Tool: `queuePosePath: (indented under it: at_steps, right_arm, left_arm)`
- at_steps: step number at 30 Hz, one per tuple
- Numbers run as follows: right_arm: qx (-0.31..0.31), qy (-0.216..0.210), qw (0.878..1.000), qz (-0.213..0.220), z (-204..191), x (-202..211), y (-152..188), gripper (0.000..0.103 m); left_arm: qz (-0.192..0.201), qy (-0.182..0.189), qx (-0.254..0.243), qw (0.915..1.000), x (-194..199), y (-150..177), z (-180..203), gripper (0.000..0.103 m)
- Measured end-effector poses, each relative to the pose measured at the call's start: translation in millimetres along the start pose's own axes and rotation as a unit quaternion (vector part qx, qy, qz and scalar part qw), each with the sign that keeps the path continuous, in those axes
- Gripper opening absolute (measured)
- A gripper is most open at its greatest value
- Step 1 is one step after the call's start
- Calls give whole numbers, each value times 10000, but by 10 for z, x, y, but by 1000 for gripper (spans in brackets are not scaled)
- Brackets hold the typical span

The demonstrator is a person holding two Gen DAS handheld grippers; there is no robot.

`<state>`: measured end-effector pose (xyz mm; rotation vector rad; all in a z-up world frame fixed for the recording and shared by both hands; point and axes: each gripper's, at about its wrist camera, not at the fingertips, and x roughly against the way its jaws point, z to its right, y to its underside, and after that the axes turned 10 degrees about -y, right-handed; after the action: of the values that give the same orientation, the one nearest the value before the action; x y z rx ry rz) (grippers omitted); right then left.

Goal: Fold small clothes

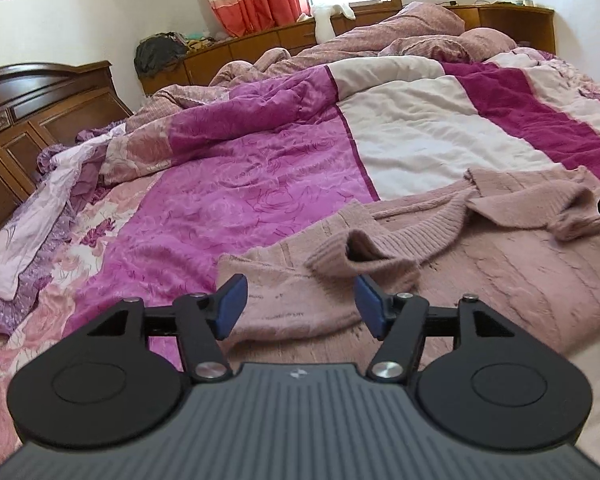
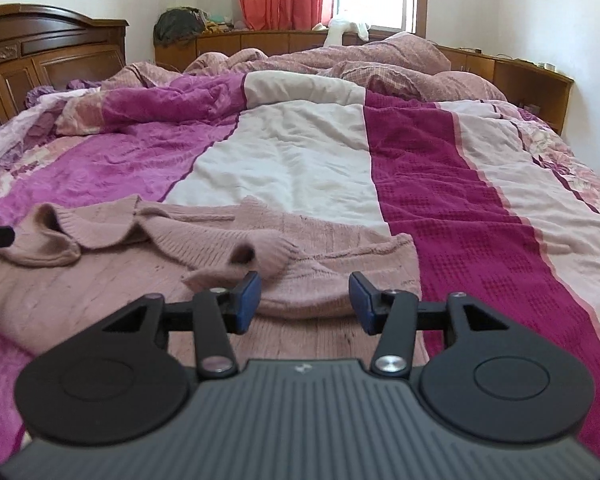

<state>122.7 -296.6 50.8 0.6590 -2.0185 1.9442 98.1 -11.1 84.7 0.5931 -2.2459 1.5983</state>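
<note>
A dusty-pink knit sweater (image 1: 500, 272) lies flat on the bed, both sleeves folded in over its body. My left gripper (image 1: 300, 304) is open just above its left shoulder, with the left sleeve cuff (image 1: 364, 260) lying just ahead of the fingers. In the right wrist view the sweater (image 2: 100, 292) fills the lower left. My right gripper (image 2: 304, 300) is open over its right shoulder, and the right sleeve cuff (image 2: 268, 252) lies just ahead of the left fingertip. Neither gripper holds anything.
The bed is covered by a striped magenta, white and dark-pink quilt (image 2: 292, 152), rumpled at the far side with pillows (image 1: 440, 28). A wooden headboard (image 1: 40, 100) stands at left. A low wooden cabinet (image 2: 260, 42) and a curtained window are behind.
</note>
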Motion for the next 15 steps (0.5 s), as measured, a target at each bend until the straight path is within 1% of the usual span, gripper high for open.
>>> queuePosePath:
  at_steps: [2,7,10,15]
  right_arm:
    - [-68,-31,10000,61,-9,80,23,51]
    - [-215,-98,9996,124,-39,200,116,51]
    - [-190,-205,9996,11,-64,178,199,51]
    - [-166,-375,9990,-181,-91,90,321,51]
  left_arm:
    - [-11,50,3,10000,55,18,0,67]
    - [43,165,-265,9995,131,69,83,68]
    - [32,244,-445,9987,113,111,163,68]
    - [-16,182,-693,9974,-43,172,285,68]
